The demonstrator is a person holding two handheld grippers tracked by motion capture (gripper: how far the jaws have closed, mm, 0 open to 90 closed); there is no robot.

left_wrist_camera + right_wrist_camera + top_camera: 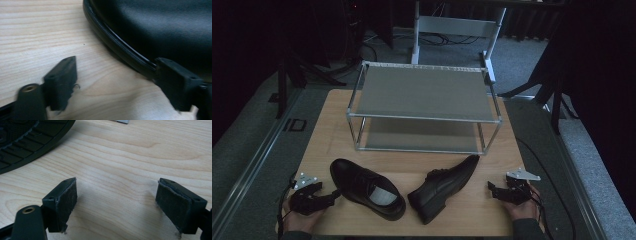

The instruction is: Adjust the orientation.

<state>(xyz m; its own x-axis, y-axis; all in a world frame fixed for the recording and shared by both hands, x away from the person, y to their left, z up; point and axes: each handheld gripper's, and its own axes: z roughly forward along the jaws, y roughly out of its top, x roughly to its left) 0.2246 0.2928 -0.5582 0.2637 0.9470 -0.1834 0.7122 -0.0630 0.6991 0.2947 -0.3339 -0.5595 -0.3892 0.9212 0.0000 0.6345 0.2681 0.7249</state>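
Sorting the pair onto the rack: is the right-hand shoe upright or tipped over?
Tipped. The right shoe lies on its side on the table; the right gripper view shows its tread facing sideways.

Shoes [412,187] crowd front; rack [424,107] perhaps blocks rear

Tabletop [492,205]: pale wood with wavy brown grain lines. Left shoe [364,186]: glossy black leather upper, black ribbed welt, light grey insole. Right shoe [444,186]: black leather, lying on its side; its sole [22,140] is black with a ridged tread pattern. Shoe rack [424,93]: silvery metal tubes with two matt grey shelves. Left gripper [331,194]: black body, grey three-cornered plate. Right gripper [492,190]: black body with dark grey pads [67,200], a brass-coloured rivet and a grey plate. Floor [247,145]: grey carpet.
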